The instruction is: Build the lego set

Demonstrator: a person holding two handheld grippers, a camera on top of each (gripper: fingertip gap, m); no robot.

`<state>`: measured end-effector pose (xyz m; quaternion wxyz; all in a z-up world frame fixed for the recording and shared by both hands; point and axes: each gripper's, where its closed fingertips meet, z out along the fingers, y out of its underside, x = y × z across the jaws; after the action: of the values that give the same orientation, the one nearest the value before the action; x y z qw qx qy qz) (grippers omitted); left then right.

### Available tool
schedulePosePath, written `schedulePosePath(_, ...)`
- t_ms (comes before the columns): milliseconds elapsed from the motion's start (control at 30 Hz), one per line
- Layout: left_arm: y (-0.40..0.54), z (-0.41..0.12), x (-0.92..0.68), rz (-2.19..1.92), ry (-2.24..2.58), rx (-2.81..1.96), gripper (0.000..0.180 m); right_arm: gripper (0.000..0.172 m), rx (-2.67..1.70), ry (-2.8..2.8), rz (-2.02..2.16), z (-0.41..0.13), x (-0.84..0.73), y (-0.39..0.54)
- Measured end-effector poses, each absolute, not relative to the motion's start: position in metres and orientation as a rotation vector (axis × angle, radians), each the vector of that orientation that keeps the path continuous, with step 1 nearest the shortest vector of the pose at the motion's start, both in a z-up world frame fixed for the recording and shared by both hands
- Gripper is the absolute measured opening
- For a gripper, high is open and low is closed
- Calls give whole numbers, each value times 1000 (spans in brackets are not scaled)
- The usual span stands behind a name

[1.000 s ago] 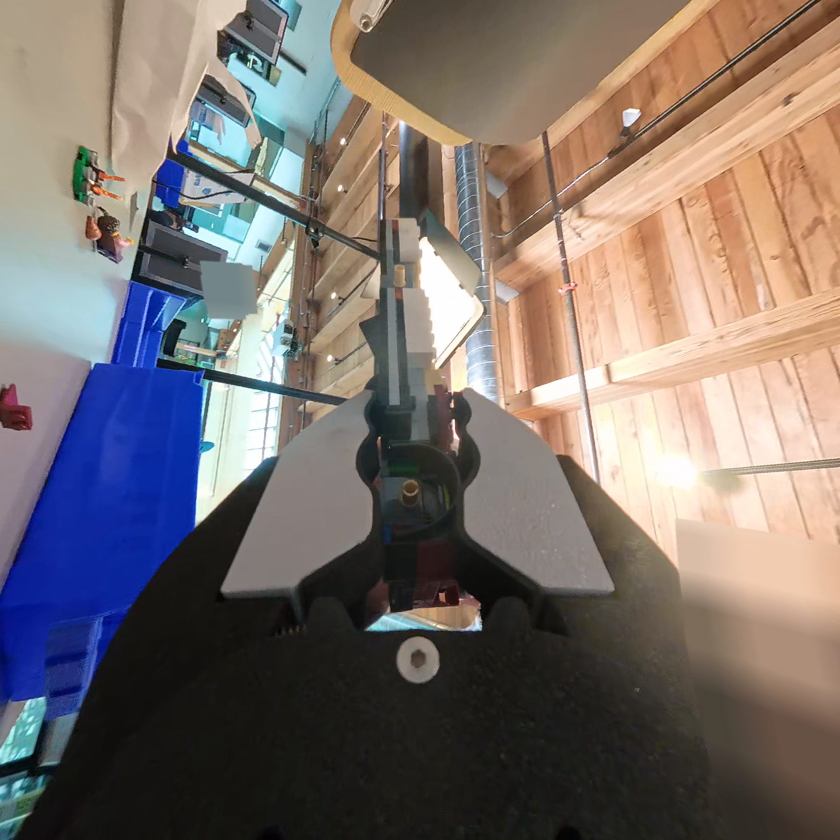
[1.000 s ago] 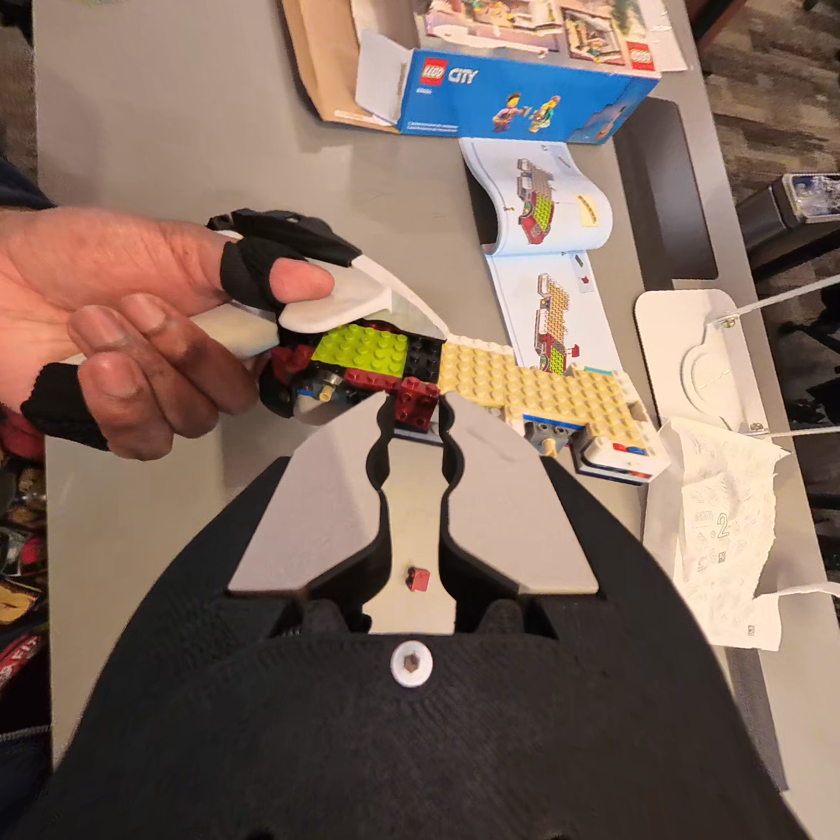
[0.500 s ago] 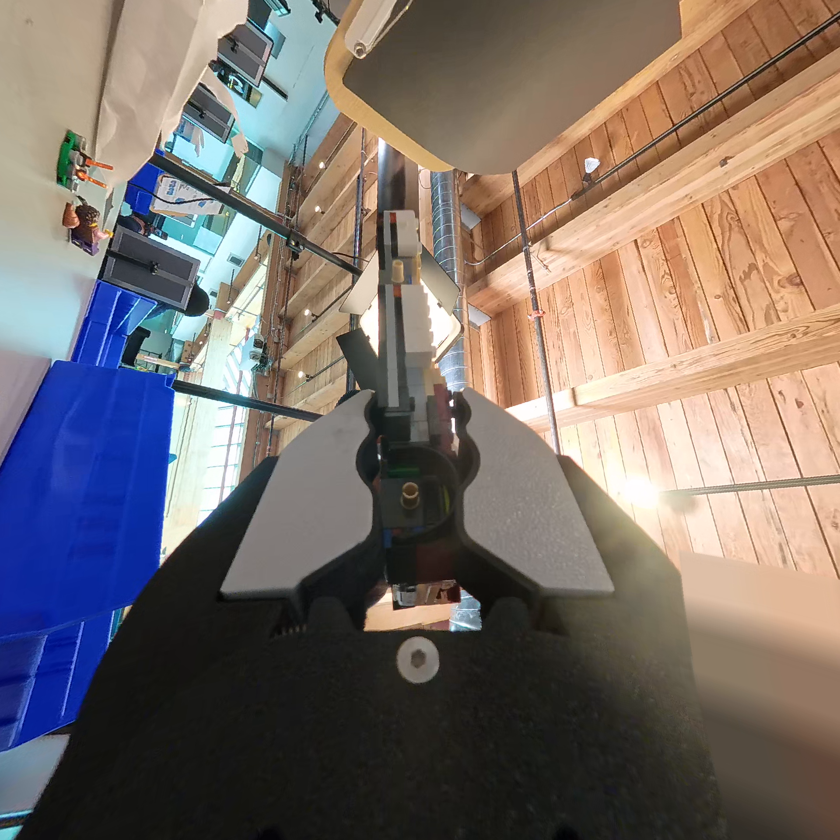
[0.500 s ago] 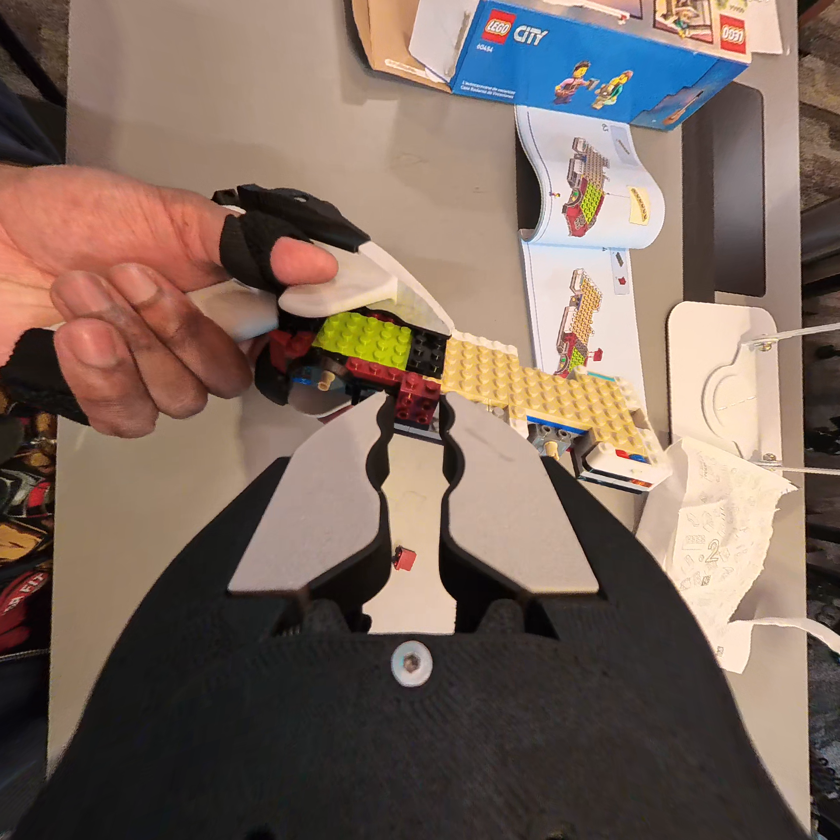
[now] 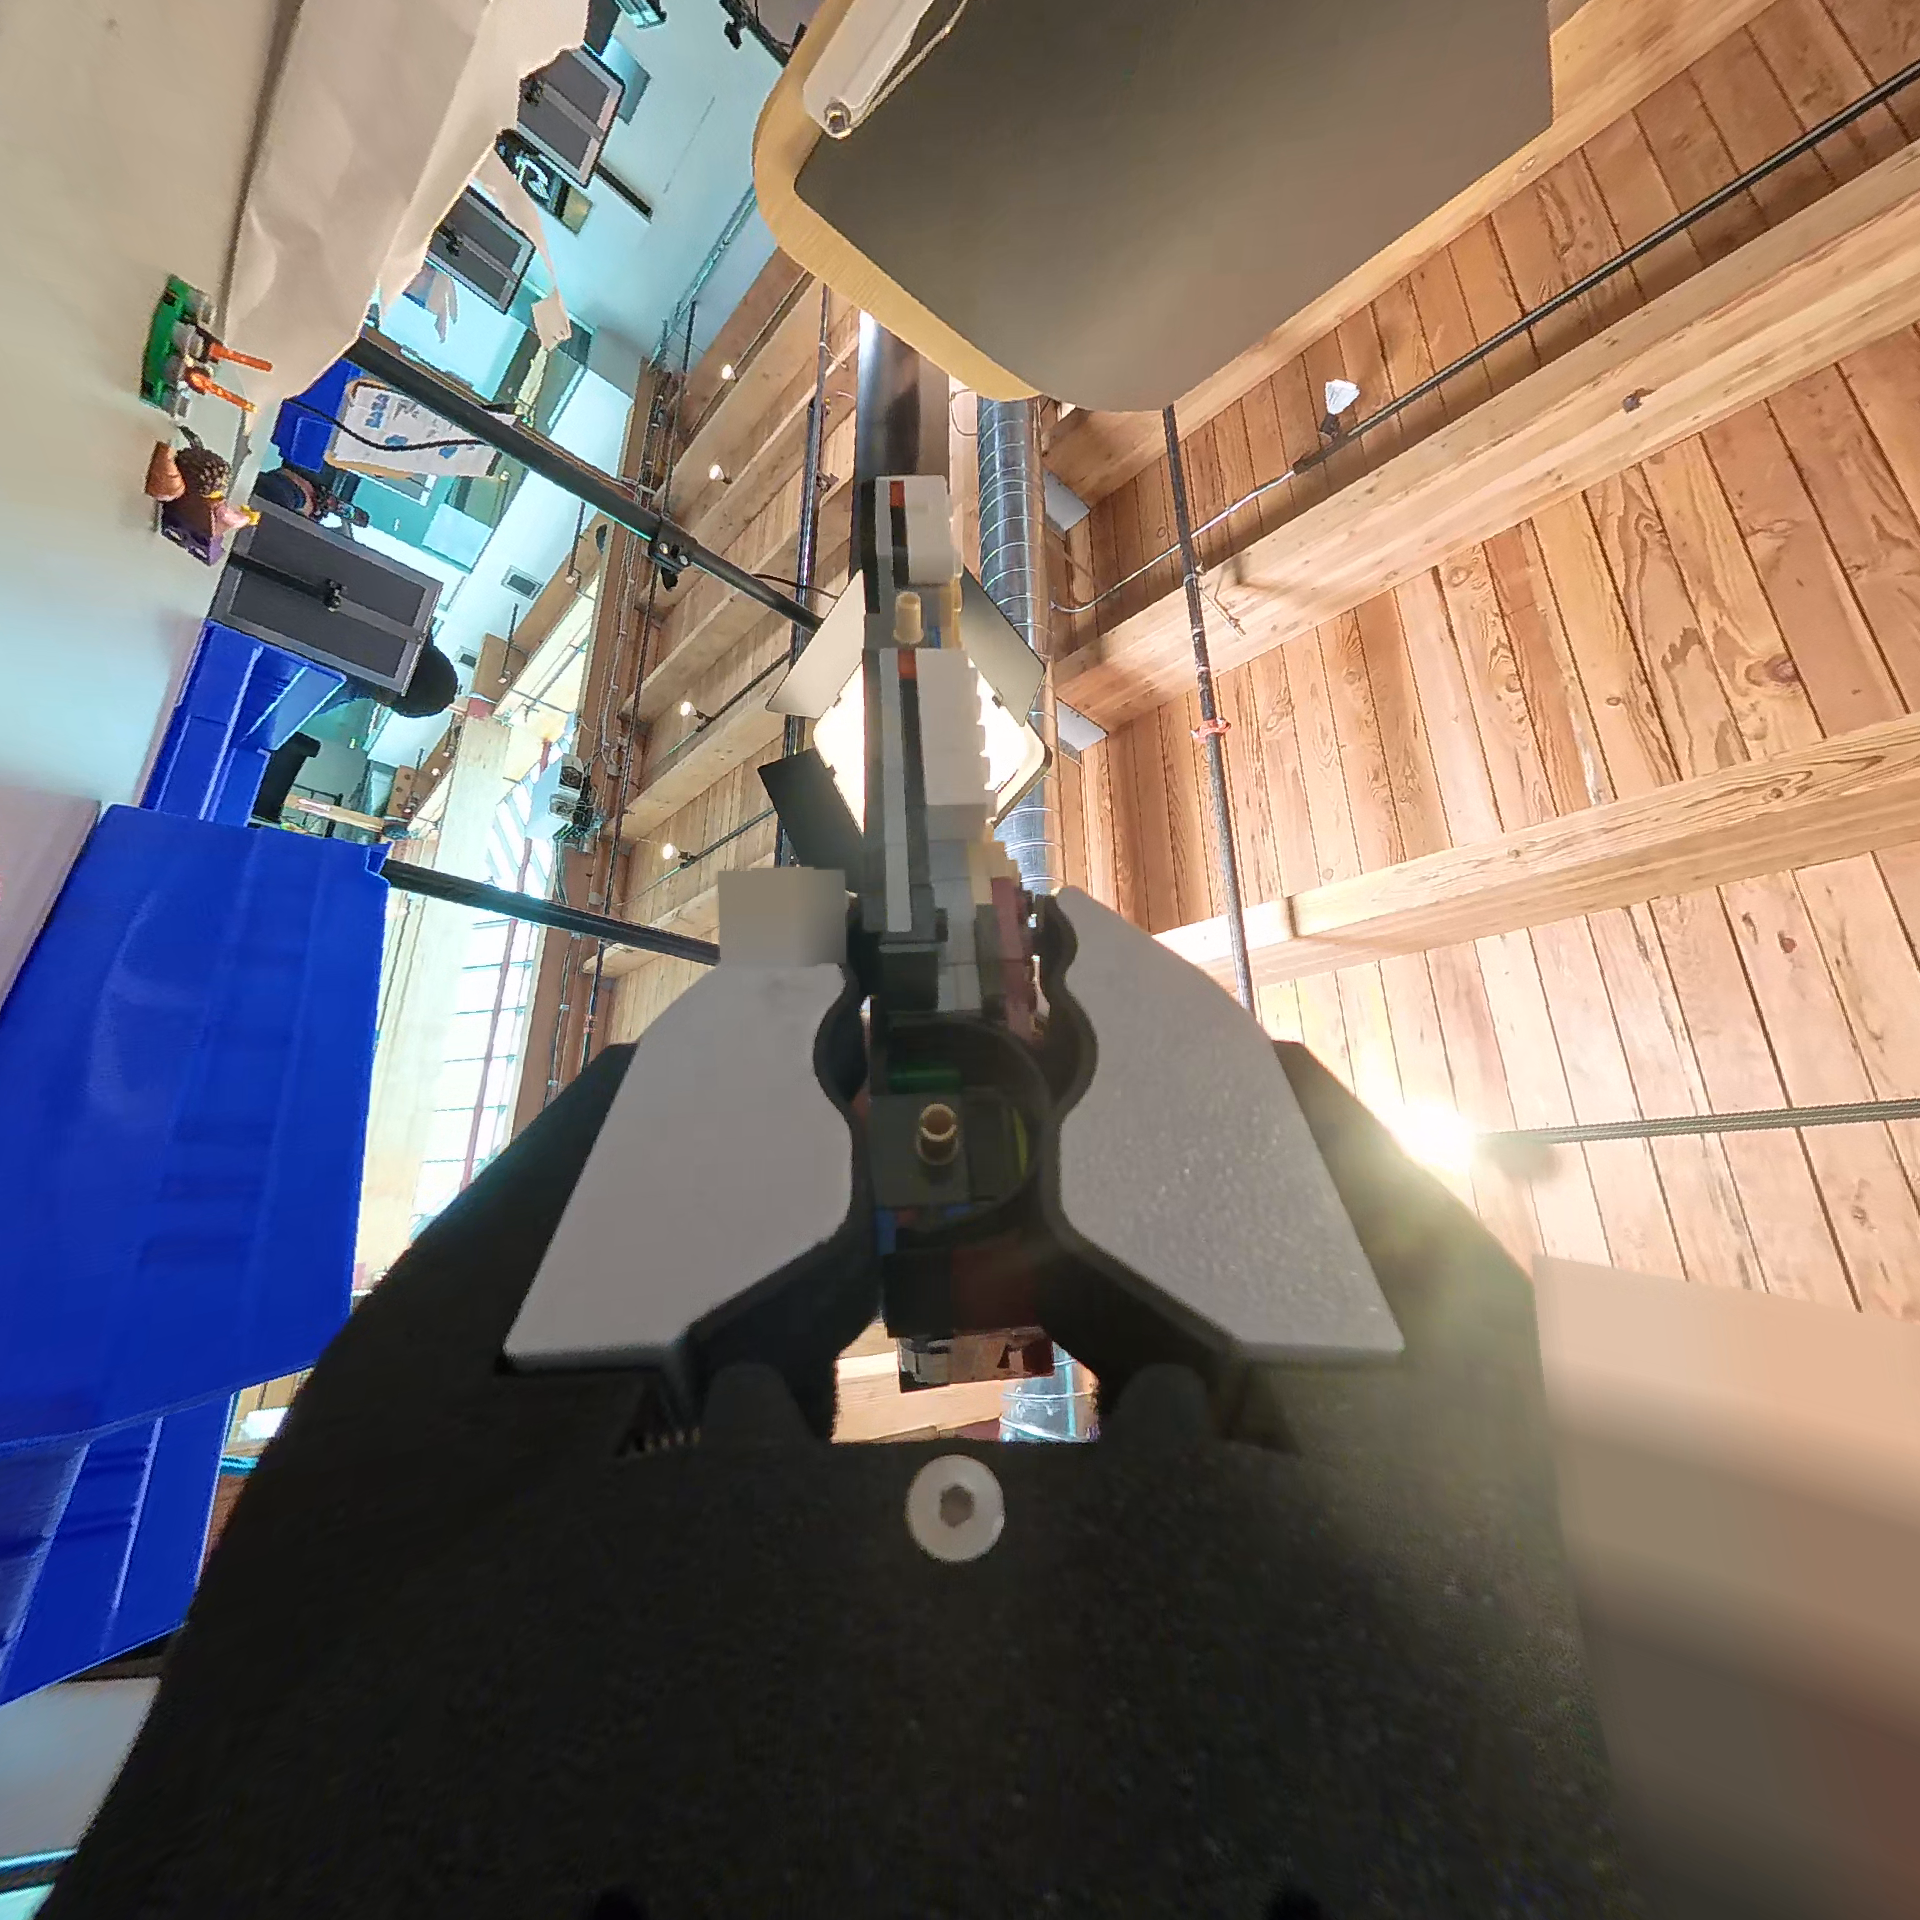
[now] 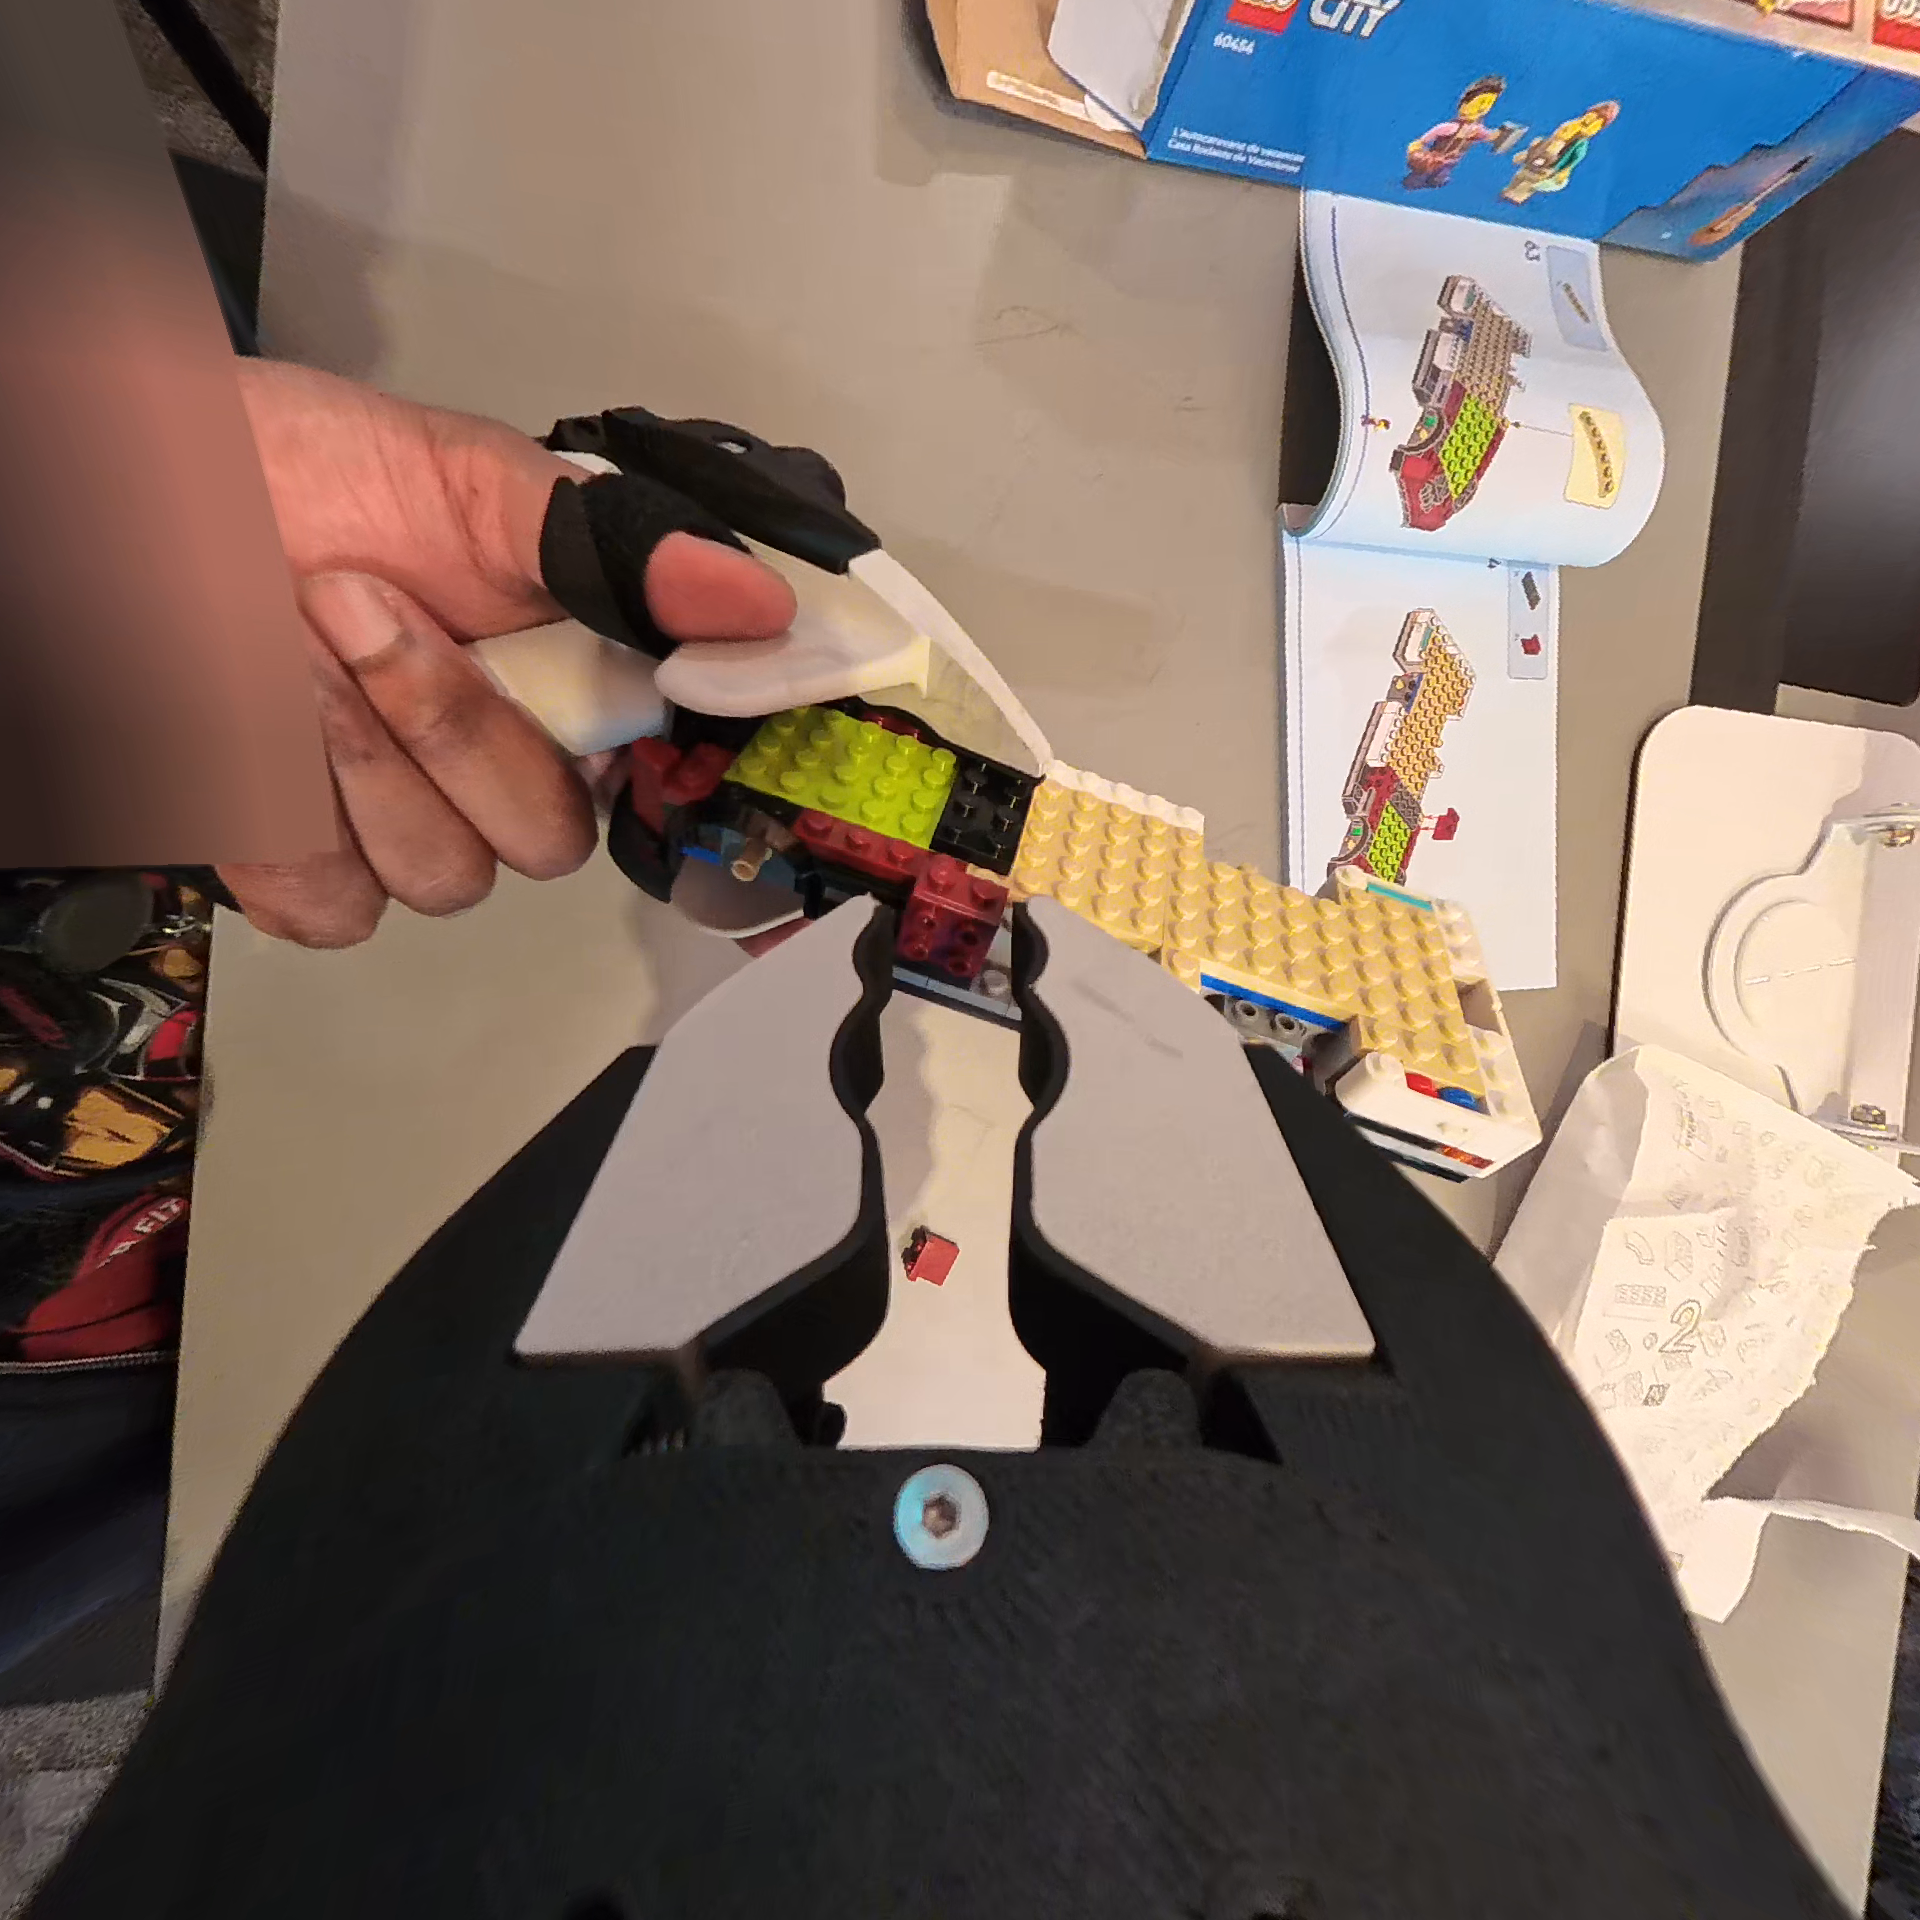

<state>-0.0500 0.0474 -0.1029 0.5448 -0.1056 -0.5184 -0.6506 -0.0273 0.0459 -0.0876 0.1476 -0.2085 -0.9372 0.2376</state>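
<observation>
Presently the left gripper [image 5: 951, 935] is clenched on a brick-built model [image 6: 1122, 883], its two pads pressing the dark red and lime front end; the right wrist view shows a hand [image 6: 416, 665] working that gripper, with the model's tan studded deck reaching out to the right above the grey desk [image 6: 623, 260]. The right gripper [image 6: 948, 930] has its jaws around a dark red brick [image 6: 951, 914] at the near edge of the model, where the red section meets the tan deck. A narrow gap shows between the left pad and the brick, and contact on the right pad cannot be told, so a firm grasp is not confirmed. A small red piece [image 6: 930, 1255] lies loose on the desk below the jaws. As to containers: a blue cardboard box [image 6: 1507, 114] lies at the far edge of the desk with one end flap open, and its contents cannot be seen. An open instruction booklet [image 6: 1455, 416] lies just beside it, and a crumpled printed paper bag [image 6: 1704, 1299] lies at the right, contents not visible. The left wrist view shows a blue plastic bin [image 5: 177, 1091] at the left, its interior hidden, and small brick figures [image 5: 197, 416] on the pale surface beyond.
</observation>
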Motion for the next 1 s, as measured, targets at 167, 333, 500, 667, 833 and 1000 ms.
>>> schedulePosePath(167,47,-103,-49,-1546,-1225,-250,30,21,-567,-2726,680,-88,-26,44)
schedulePosePath(333,47,-104,-51,-1539,-1226,-253,30,22,-550,-2715,691,-80,-26,47)
schedulePosePath(500,47,-103,-50,-1541,-1218,-261,30,22,-559,-2699,665,-81,-30,53)
schedulePosePath(667,48,-103,-50,-1542,-1212,-270,30,21,-551,-2695,667,-85,-33,52)
schedulePosePath(833,47,-103,-51,-1532,-1210,-276,30,20,-531,-2701,667,-85,-32,52)
schedulePosePath(1000,45,-104,-54,-1497,-1215,-322,30,31,-304,-2657,575,-85,-31,60)
